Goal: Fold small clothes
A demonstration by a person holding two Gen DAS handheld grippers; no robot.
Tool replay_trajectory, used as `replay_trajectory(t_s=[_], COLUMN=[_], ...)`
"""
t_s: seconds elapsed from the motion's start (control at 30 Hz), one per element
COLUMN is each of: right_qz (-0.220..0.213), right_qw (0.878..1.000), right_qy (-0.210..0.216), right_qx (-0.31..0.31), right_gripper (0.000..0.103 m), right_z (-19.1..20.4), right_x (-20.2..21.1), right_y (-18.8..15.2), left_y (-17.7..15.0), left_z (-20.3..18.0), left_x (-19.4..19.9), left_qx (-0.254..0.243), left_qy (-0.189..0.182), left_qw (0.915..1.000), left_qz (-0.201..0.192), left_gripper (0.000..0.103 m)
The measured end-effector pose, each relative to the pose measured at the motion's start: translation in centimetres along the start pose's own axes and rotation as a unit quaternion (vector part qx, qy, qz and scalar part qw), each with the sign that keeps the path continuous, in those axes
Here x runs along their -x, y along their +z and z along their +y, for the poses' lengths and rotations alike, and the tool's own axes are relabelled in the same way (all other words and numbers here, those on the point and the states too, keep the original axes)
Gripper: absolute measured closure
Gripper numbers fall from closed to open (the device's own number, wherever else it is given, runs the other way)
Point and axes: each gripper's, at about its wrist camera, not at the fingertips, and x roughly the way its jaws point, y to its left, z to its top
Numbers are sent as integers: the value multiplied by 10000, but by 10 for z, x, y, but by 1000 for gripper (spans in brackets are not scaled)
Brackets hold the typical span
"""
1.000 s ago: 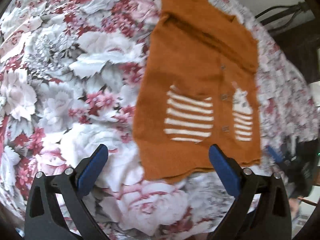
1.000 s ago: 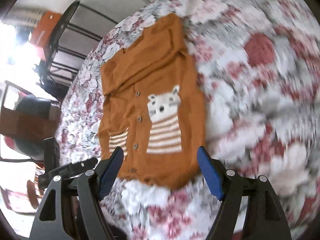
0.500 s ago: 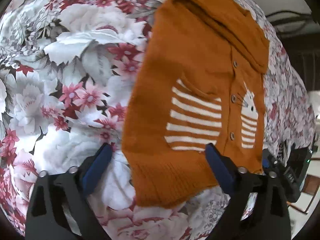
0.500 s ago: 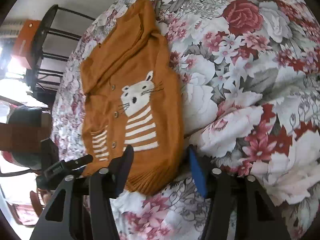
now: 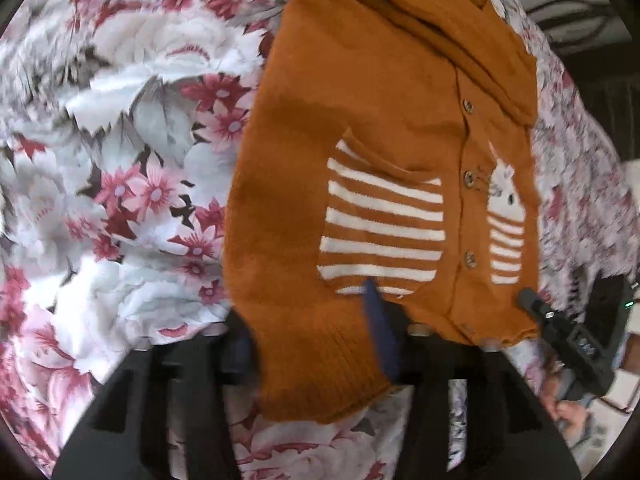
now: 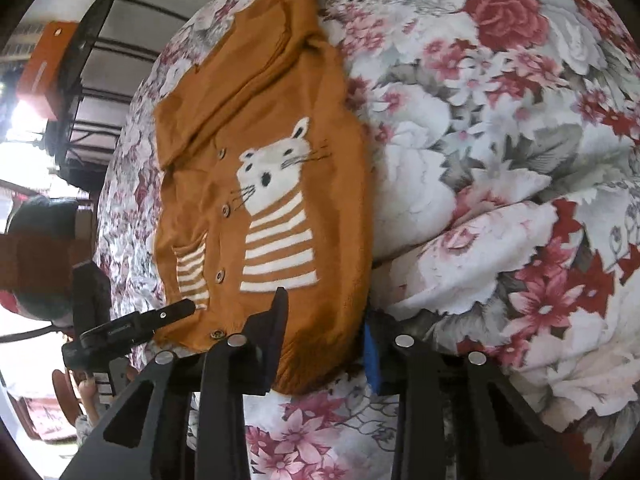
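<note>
Soft daylight, window glare far left, motion blur, fisheye-bent edges.

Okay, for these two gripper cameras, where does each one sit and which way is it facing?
Left wrist: sits on the left gripper, facing steeply down at the orange cardigan; its jaws have just been closing on one hem corner.
Right wrist: sits on the right gripper, facing down along the cardigan; its jaws have just been closing on the other hem corner.
Shared: the cardigan, the floral bedspread, and each view shows the other gripper.
</note>
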Motion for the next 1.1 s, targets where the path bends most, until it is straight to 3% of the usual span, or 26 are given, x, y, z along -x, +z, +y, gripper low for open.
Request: replay_trajectory(t_s=[0.03,0.07,0.1,0.13,0.43,0.53,0.67,0.77,0.87,1.1], right_qz=[-16,-34,-106,-148,-543,-853,-886,-1120,-1112,-1297], right_qw=[10000,9999,9996,9995,9956,9927,9853,9850,9804,9749], right_qy=[70,162,250,277,764,851,1300,1253,1505,1616], right_qx=[41,15,-24,-25,-84,71,-668,-386,-619,-810], right_gripper=[93,95,96,96,97,97,97,97,97,97], right_z=[2,2,3,5,35,37,18,34,37,48], right_x=[2,4,9,12,56,69,63,72,70,65], right_y=[-1,-1,-1,-1,-2,5,19,32,52,105], left_y=[0,-1,-1,-1,-8,-6,4,15,31,83], left_z=[-2,-2,-3,-5,-18,-12,-8,-9,-12,-24], left_x=[2,4,8,12,63,79,94,108,119,134], left_qx=[-16,-15,-25,-22,-82,6,55,49,47,108], left_qy=[19,19,-73,-158,-614,-755,-815,-784,-802,-685], left_qw=[10000,10000,9999,9998,9953,9927,9894,9868,9841,9786], left_qz=[-27,-62,-102,-146,-738,-944,-1198,-1419,-1587,-1935], left_gripper=[76,81,97,98,98,98,98,98,98,98])
